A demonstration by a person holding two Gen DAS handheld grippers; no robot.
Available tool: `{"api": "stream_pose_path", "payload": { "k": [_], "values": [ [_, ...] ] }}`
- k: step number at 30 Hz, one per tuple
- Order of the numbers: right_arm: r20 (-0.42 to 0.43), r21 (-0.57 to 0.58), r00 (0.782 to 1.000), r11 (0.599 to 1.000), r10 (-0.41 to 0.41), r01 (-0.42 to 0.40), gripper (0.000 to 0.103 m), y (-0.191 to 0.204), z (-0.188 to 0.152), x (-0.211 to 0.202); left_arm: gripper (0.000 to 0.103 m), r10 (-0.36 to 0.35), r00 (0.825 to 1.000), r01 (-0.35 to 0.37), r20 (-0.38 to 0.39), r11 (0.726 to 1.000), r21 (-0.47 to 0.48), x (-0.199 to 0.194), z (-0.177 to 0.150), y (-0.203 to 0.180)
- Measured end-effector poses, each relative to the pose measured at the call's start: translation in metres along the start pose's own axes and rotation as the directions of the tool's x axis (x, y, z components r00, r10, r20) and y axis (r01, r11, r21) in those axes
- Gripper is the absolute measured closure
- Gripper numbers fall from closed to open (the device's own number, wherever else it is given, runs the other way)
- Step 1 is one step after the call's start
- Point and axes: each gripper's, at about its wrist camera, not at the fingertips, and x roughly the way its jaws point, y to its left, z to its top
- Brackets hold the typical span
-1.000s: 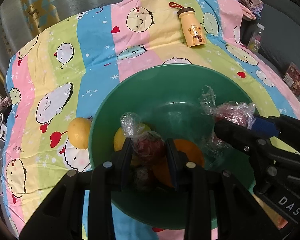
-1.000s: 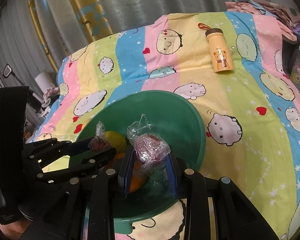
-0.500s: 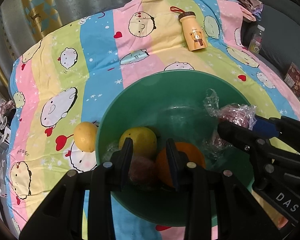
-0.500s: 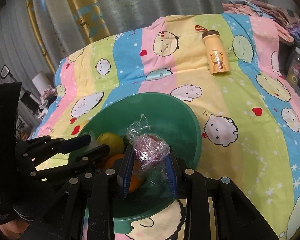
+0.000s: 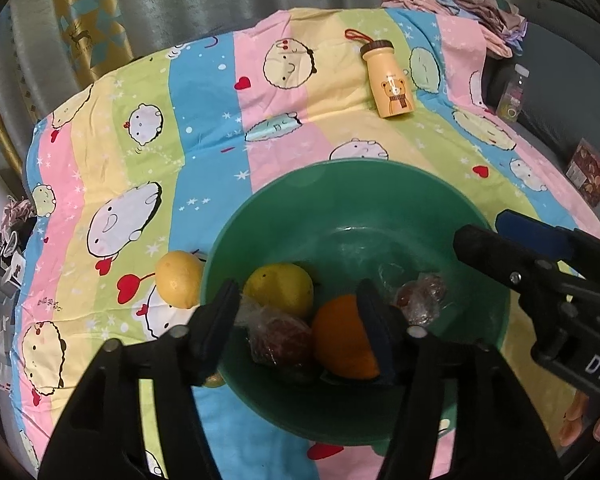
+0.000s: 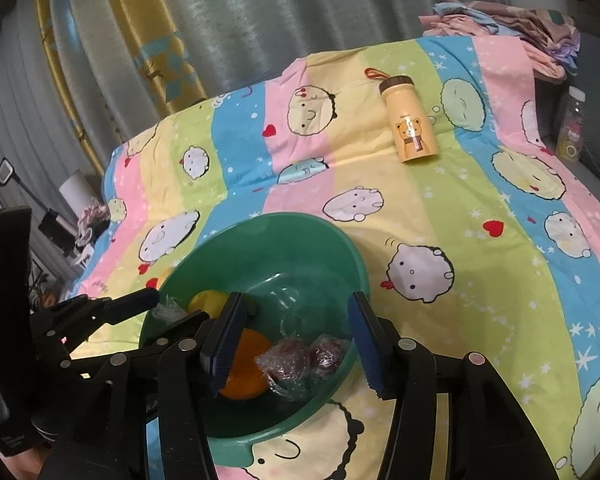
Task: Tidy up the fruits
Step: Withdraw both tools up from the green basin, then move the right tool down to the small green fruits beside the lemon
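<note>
A green bowl on the striped cartoon bedsheet holds a yellow lemon, an orange and two plastic-wrapped dark red fruits. Another lemon lies on the sheet against the bowl's left rim. My left gripper is open and empty above the bowl's near side. My right gripper is open and empty over the bowl, above the wrapped fruits and the orange.
A yellow bear-print bottle lies on the far side of the sheet. Folded clothes are piled at the far right corner. A clear bottle and a snack packet sit off the right edge. Curtains hang behind.
Both grippers opened and let their wrapped red fruits drop into the bowl, the left first, then the right. Both have pulled back and up.
</note>
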Motion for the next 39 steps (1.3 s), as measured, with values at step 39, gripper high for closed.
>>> {"api": "stream_pose_path", "payload": {
  "k": [39],
  "values": [
    [0.184,-0.143,0.968,0.979,0.170,-0.145,0.017,0.072,-0.032,-0.062,0.000,-0.059,0.994,0.093,0.093,0.897,-0.431,-0.056,-0.107,0.163]
  ]
}}
